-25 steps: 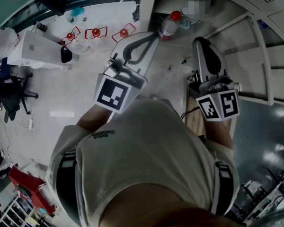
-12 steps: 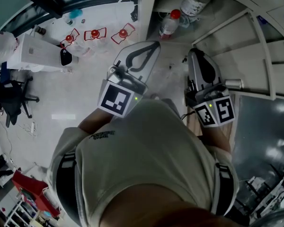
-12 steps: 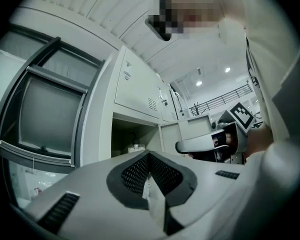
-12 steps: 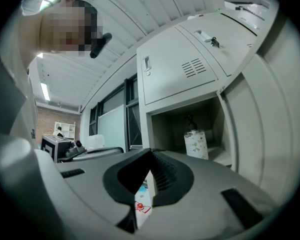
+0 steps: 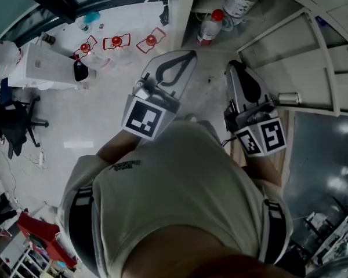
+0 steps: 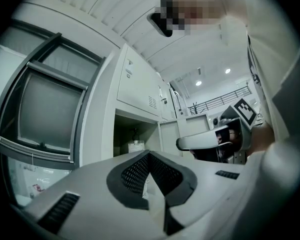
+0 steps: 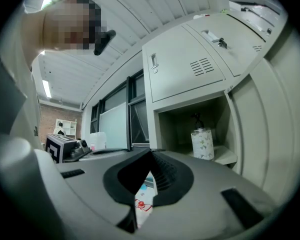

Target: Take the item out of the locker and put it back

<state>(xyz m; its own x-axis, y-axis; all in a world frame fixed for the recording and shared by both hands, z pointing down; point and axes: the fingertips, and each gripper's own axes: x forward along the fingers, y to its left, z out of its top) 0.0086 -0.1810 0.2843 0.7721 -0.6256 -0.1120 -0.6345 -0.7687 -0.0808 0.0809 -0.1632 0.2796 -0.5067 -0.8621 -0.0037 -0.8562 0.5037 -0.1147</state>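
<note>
An open locker compartment holds a pump bottle with a patterned label and a red-capped bottle. The pump bottle stands upright on the locker shelf in the right gripper view, and shows small and far in the left gripper view. My left gripper is shut with nothing in it, its tips a short way from the locker's front. Beside it, my right gripper is also shut and empty, clear of the bottles. Each gripper shows in the other's view: the right gripper, the left gripper.
The locker door stands swung open at the right. Closed locker doors sit above the open compartment. On the floor to the left are several red-marked spots, a white box and an office chair.
Both grippers sit a little lower in the head view, slightly farther from the bottles. The right gripper has shifted somewhat left. The bottles stay in the locker.
</note>
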